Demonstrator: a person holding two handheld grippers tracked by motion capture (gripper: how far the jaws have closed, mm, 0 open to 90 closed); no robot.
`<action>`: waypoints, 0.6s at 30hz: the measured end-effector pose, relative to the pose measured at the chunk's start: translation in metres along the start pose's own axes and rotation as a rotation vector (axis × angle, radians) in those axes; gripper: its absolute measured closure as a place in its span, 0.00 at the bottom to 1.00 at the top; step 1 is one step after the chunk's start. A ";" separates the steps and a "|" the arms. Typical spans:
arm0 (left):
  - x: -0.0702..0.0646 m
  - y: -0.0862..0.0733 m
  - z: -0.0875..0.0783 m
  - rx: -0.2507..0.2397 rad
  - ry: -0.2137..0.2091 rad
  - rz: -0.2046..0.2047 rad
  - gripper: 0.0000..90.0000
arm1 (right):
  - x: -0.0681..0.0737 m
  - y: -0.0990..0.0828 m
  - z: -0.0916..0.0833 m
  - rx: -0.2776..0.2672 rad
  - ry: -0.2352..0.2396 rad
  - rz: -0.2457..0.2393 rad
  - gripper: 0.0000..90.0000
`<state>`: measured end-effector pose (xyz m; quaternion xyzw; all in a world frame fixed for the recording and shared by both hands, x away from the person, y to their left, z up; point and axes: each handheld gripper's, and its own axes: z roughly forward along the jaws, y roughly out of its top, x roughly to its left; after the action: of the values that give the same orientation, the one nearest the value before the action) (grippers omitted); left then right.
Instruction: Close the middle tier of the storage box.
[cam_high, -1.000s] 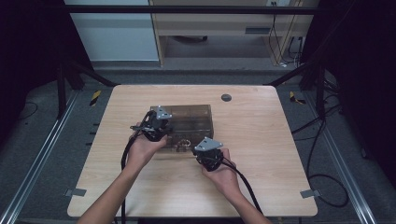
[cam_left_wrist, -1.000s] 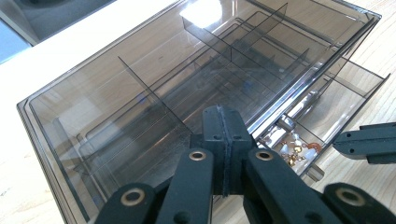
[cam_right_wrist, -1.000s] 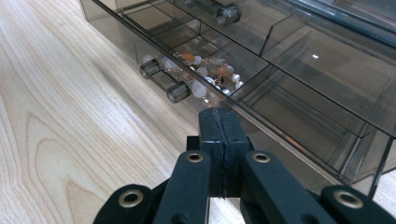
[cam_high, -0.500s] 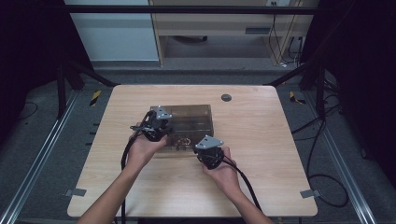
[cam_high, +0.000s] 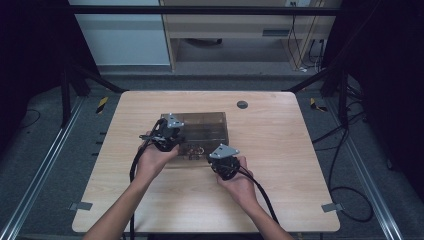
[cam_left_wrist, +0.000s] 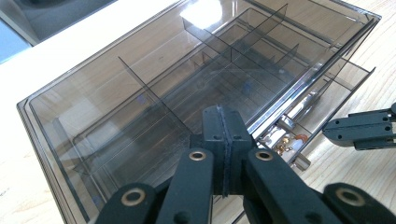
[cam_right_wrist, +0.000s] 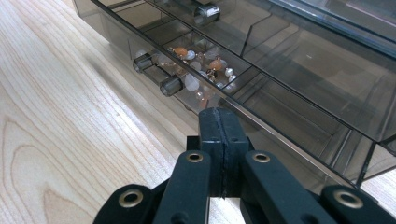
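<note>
Smoky transparent plastic forms the organizer box (cam_high: 197, 131), which stands near the middle of the pale wooden desk (cam_high: 300, 150), a little toward the far side. Wide bare wood lies to the right of it and along the near edge; the desk's left edge is closer to the box. A small dark round cap (cam_high: 242, 104) sits well apart, near the far edge.

The left tongs (cam_left_wrist: 223, 135) are pressed fully together, holding nothing, and rest over the box's lid close to its near left corner. The right tongs (cam_right_wrist: 218, 135) are also closed and empty, just beside the front of the pulled-out drawer (cam_right_wrist: 243, 88).

Compared with half a second ago, the right tongs stand slightly more to the right along the drawer front; the box and the left tongs have not moved.

The box has thin dividers inside. One drawer compartment holds beads (cam_right_wrist: 201, 60), orange and white, behind a short metal handle (cam_right_wrist: 156, 74).
</note>
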<state>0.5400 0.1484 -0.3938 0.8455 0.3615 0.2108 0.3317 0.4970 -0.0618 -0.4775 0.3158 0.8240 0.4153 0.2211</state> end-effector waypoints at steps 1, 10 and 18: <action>0.000 0.000 0.000 0.000 0.000 0.000 1.00 | 0.000 0.000 0.000 0.001 -0.001 0.001 1.00; 0.000 0.000 0.000 -0.001 0.000 0.000 1.00 | -0.002 0.004 0.002 0.004 -0.005 -0.002 1.00; 0.000 0.000 0.000 -0.001 -0.002 0.001 1.00 | -0.005 0.006 0.008 0.006 -0.013 0.008 1.00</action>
<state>0.5400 0.1487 -0.3936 0.8457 0.3608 0.2102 0.3323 0.5076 -0.0584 -0.4763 0.3224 0.8225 0.4117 0.2238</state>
